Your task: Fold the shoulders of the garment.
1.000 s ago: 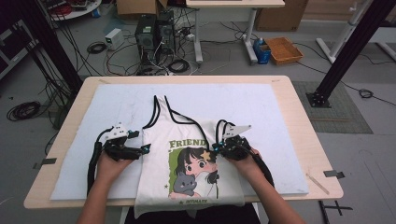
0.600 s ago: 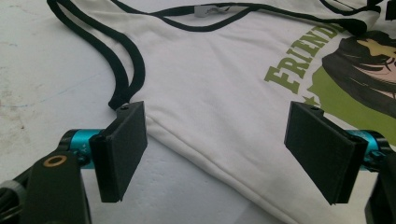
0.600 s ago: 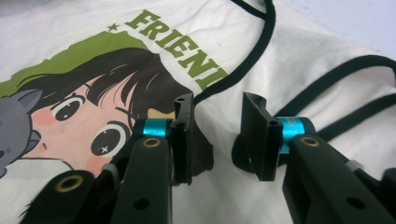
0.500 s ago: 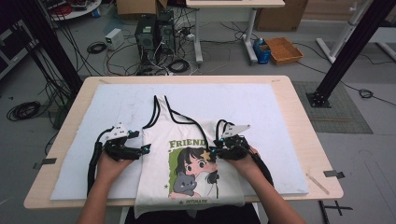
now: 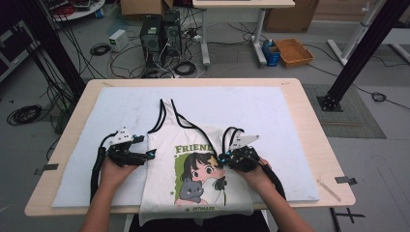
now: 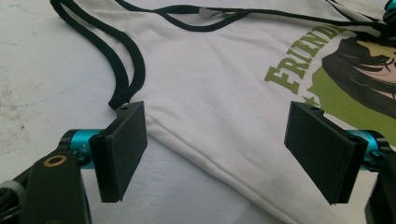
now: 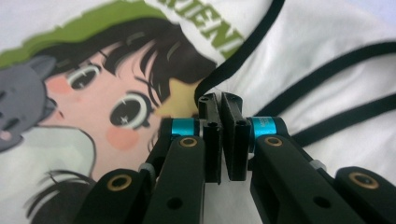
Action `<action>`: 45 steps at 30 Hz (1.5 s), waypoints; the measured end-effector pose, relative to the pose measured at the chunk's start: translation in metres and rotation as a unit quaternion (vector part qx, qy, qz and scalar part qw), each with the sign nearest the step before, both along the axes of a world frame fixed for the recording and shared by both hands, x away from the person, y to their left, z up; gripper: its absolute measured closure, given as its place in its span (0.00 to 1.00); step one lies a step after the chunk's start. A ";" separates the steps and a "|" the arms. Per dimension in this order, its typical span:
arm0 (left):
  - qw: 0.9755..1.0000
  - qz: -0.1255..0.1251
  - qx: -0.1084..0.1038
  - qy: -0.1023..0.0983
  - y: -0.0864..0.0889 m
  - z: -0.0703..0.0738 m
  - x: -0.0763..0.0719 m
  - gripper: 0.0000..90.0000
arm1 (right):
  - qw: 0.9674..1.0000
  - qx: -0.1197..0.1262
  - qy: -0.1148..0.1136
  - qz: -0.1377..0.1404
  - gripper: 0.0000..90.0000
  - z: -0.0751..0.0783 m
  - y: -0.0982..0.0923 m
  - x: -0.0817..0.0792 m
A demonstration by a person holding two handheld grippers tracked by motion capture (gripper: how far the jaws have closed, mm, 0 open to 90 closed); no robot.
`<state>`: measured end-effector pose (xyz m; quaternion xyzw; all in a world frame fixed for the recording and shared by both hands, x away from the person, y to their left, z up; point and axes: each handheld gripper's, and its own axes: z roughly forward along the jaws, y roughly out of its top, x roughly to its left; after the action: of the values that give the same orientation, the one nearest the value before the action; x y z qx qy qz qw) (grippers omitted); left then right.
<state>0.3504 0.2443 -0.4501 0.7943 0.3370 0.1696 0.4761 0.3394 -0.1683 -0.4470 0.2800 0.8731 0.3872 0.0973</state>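
High view shows the white tank top (image 5: 193, 164) lying flat, long way pointing away from me. My right gripper (image 5: 226, 157) is pinched shut on its folded strap edge; my left gripper (image 5: 147, 154) waits spread wide at its side seam
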 end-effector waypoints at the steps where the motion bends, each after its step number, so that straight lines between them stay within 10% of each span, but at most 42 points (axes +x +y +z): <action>1: 1.000 0.001 -0.001 0.000 0.000 0.000 0.000 0.24 | 1.000 0.006 -0.002 -0.001 0.98 -0.001 -0.001 0.000; 5: 1.000 0.001 -0.002 0.000 0.001 0.000 0.000 0.24 | 1.000 0.011 -0.003 -0.006 0.94 -0.002 -0.003 -0.003; 11: 1.000 0.001 -0.006 0.002 0.001 0.000 0.001 0.24 | 0.998 0.061 -0.024 -0.020 0.54 0.010 -0.016 -0.007; 20: 1.000 0.011 -0.014 0.004 0.003 0.000 0.001 0.24 | 0.989 0.125 -0.033 -0.065 0.27 0.008 -0.062 -0.003; 36: 0.997 0.052 -0.056 0.010 0.006 0.014 0.015 0.24 | 0.989 0.131 0.014 -0.069 0.25 -0.003 -0.067 0.006; 45: 0.997 0.066 -0.034 0.031 -0.008 0.031 0.069 0.24 | 0.988 0.134 0.020 -0.069 0.24 -0.004 -0.068 0.007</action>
<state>0.4197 0.2365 -0.4195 0.7587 0.4083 0.1645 0.4801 0.3460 -0.2363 -0.4506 0.3578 0.7937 0.4871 0.0685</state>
